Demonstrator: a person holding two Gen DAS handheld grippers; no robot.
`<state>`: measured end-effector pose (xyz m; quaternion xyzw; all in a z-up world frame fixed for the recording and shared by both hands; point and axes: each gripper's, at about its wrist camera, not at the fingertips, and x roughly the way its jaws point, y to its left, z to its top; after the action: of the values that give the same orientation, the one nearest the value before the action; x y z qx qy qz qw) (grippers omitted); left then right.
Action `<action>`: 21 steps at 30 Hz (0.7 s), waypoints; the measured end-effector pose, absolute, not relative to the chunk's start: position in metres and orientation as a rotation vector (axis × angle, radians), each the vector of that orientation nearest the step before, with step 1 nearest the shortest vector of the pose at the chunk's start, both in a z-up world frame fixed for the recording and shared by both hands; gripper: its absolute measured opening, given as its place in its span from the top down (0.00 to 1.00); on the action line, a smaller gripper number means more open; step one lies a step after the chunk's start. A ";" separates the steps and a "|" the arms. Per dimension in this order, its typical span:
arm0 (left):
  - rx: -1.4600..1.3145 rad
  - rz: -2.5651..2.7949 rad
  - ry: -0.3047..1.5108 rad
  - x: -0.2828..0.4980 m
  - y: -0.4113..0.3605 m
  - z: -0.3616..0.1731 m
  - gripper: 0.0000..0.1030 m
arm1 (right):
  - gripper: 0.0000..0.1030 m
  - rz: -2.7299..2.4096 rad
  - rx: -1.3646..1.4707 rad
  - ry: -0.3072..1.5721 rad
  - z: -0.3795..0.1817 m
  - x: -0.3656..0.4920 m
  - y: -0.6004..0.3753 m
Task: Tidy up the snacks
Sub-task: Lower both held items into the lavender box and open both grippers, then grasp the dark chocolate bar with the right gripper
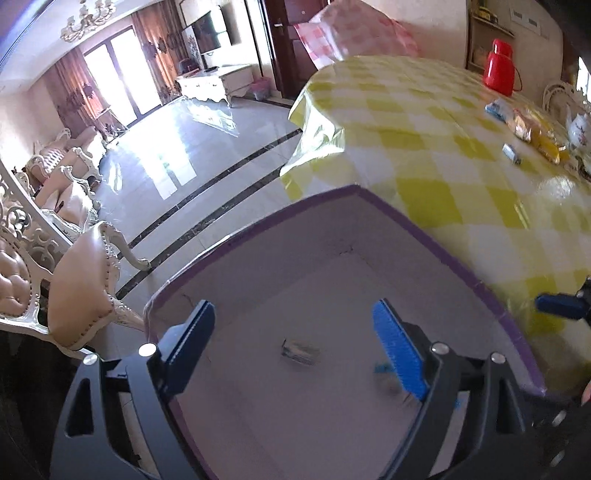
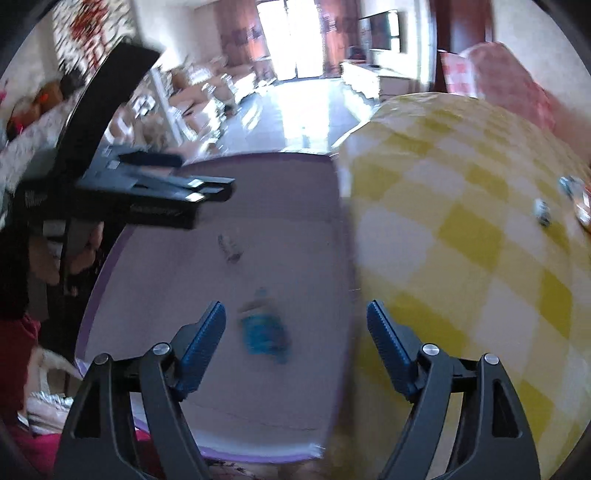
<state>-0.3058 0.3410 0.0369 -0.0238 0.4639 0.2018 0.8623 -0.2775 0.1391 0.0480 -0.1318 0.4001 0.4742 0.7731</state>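
A white box with a purple rim [image 1: 436, 243] [image 2: 334, 229] sits on the yellow checked table. Inside lie a clear-wrapped snack [image 1: 300, 352] [image 2: 229, 248] and a blue-wrapped snack [image 1: 384, 369] [image 2: 264, 328]. My left gripper [image 1: 291, 332] is open and empty over the box, seen from the side in the right wrist view [image 2: 207, 192]. My right gripper [image 2: 295, 328] is open and empty above the box's right edge; its tip shows in the left wrist view [image 1: 554, 304]. More snack packets [image 1: 535, 129] and a small wrapped snack [image 1: 511, 153] [image 2: 542, 212] lie far right on the table.
A red thermos [image 1: 499, 66] and a white teapot [image 1: 579, 127] stand at the table's far side. Padded chairs [image 1: 85, 280] stand left of the box. The tiled living-room floor [image 1: 192, 147] lies beyond. A pink checked cover [image 1: 354, 26] sits behind the table.
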 end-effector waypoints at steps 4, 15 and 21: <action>-0.107 0.372 0.931 -0.301 0.327 0.049 0.07 | 0.21 0.966 -0.174 0.860 0.059 -0.257 0.094; -0.146 0.084 0.874 -0.230 0.207 0.090 0.02 | 0.15 0.623 0.054 0.837 0.060 -0.183 -0.054; -0.140 -0.013 0.862 -0.165 0.116 0.091 0.02 | 0.15 0.443 0.147 0.868 0.048 -0.145 -0.127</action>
<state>-0.1646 0.1164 0.0912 -0.0678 0.4175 -0.0061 0.9061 -0.1453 -0.1272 0.0483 0.0705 0.4164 0.2128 0.8811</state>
